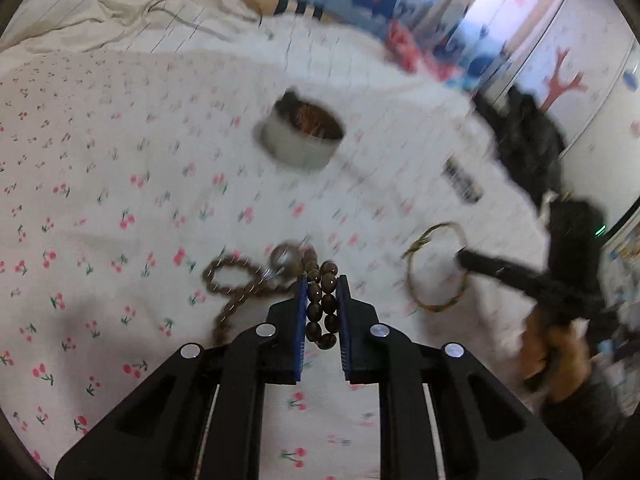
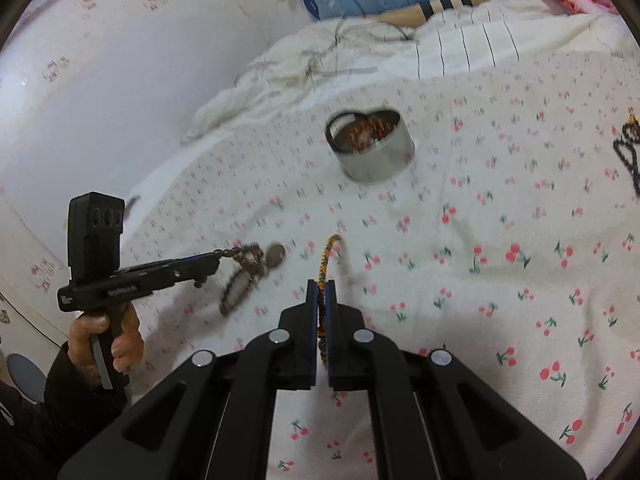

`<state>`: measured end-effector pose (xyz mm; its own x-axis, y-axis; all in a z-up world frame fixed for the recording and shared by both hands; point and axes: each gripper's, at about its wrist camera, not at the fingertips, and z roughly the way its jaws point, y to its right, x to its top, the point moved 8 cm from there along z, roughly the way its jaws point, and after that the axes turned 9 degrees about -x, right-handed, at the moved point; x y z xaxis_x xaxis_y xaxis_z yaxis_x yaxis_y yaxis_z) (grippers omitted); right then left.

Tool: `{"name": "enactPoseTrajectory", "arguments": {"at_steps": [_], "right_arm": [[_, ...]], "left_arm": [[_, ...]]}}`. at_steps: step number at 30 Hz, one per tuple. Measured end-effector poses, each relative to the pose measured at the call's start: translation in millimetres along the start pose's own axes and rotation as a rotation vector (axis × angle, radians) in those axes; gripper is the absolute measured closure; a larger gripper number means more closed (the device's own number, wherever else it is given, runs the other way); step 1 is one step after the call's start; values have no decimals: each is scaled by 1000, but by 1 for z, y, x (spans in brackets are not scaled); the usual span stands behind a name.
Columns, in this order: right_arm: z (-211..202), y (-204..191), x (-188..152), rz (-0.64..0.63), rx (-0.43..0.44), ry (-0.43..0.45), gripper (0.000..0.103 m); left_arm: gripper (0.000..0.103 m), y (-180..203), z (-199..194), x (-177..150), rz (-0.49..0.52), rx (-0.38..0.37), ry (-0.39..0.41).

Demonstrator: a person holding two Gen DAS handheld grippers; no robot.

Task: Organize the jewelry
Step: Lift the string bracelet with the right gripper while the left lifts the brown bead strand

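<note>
Nearest in the left wrist view, the left tongs [image 1: 323, 284] are clenched on a string of dark brown beads [image 1: 320, 308], which runs between the blue pads and out past the tips; its far part trails in a loop on the cherry-print bedsheet [image 1: 120, 184] beside a round silvery pendant [image 1: 285, 258], all softened by blur. In the right wrist view the right tongs [image 2: 323, 286] are clamped edge-on around a thin multicoloured bangle [image 2: 328, 256], whose lower arc is hidden between the pads. A hand [image 2: 106, 340] grips the left tool's handle at that view's left edge. Further off, in the middle of the bed, stands a round metal tin [image 2: 374, 160] holding jewelry too smeared to identify. A black beaded strand [image 2: 626, 152] is cut off at the right edge. Beyond lies a rumpled white blanket [image 2: 320, 68].
</note>
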<state>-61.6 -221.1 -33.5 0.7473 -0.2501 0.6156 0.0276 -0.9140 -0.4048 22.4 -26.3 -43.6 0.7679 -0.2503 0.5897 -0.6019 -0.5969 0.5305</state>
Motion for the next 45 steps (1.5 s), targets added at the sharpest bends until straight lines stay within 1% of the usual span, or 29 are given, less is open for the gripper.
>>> {"name": "enactPoseTrajectory", "arguments": {"at_steps": [3, 7, 9, 12, 14, 15, 16, 17, 20, 22, 24, 28, 35, 40, 43, 45], "right_arm": [[-14, -4, 9, 6, 21, 60, 99], [-29, -8, 19, 13, 36, 122, 99], [-33, -10, 25, 14, 42, 137, 99], [-37, -14, 33, 26, 65, 154, 99], [-35, -13, 40, 37, 74, 153, 99], [-34, -13, 44, 45, 80, 155, 99], [-33, -12, 47, 46, 79, 156, 99], [-30, -11, 52, 48, 73, 153, 99], [-25, -9, 70, 61, 91, 162, 99], [-20, -7, 81, 61, 89, 167, 99], [-13, -6, 93, 61, 84, 170, 99], [-2, -3, 116, 64, 75, 183, 99], [12, 0, 156, 84, 71, 209, 99], [28, -1, 170, 75, 59, 200, 99], [42, 1, 174, 76, 45, 188, 99], [50, 4, 175, 77, 38, 180, 99]], "left_arm": [[90, 12, -10, 11, -17, -69, 41], [90, 23, -11, 24, -42, -151, 66], [90, 29, -11, 31, -36, -160, 71], [90, 39, -9, 52, -33, -184, 85], [90, 48, -9, 73, -16, -197, 97], [95, 55, -10, 86, -4, -205, 108], [96, 59, -13, 93, 6, -214, 116], [96, 67, -15, 108, 22, -214, 129], [96, 84, -21, 142, 66, -211, 162], [96, 92, -23, 157, 74, -226, 177], [96, 98, -24, 174, 86, -213, 195], [96, 108, -29, 201, 110, -212, 233], [96, 129, -49, 254, 161, -207, 292], [96, 144, -48, 274, 194, -206, 309], [96, 141, -35, 279, 182, -216, 306], [96, 132, -21, 280, 164, -213, 297]]}}
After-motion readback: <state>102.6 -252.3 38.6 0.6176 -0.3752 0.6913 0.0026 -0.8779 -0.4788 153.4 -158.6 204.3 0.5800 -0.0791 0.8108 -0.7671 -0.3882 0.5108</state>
